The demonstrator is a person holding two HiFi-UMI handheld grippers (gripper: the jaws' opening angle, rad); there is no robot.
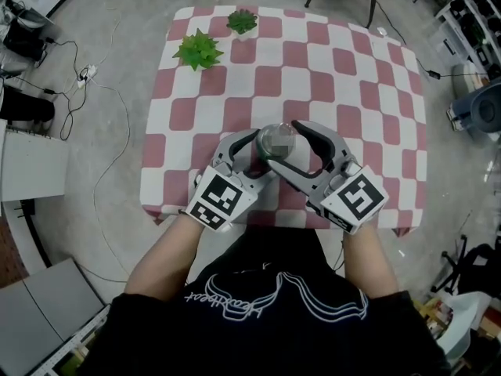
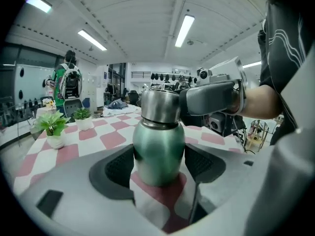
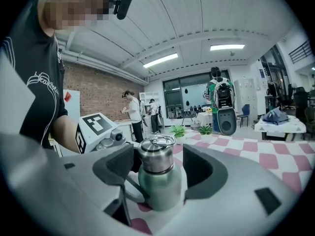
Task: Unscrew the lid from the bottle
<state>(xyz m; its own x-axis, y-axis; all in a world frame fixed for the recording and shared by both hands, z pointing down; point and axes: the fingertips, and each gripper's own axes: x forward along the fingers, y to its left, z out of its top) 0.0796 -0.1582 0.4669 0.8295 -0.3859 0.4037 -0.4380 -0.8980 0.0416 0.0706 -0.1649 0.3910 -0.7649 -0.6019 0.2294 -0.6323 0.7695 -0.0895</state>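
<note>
Two grips needed, only one made: left gripper [image 2: 158, 166] pinching the body of the rounded green metal bottle [image 2: 158, 149]; right gripper [image 3: 158, 168] spread wide either side of its brushed-steel screw lid [image 3: 156, 154], not touching it.

Likely trouble:
- Closing off-centre and tipping the bottle.
- Slipping on smooth steel.
- Turning body and lid together under a loose pinch.

Hard to judge: firmness of the left pinch, the thread, and the bottle's base.

Bottle upright on the red-and-white checked counter [image 1: 313, 69], near its front edge. Well beyond the bottle, a leafy green potted plant [image 1: 200, 51] and a smaller potted plant [image 1: 242, 22].
</note>
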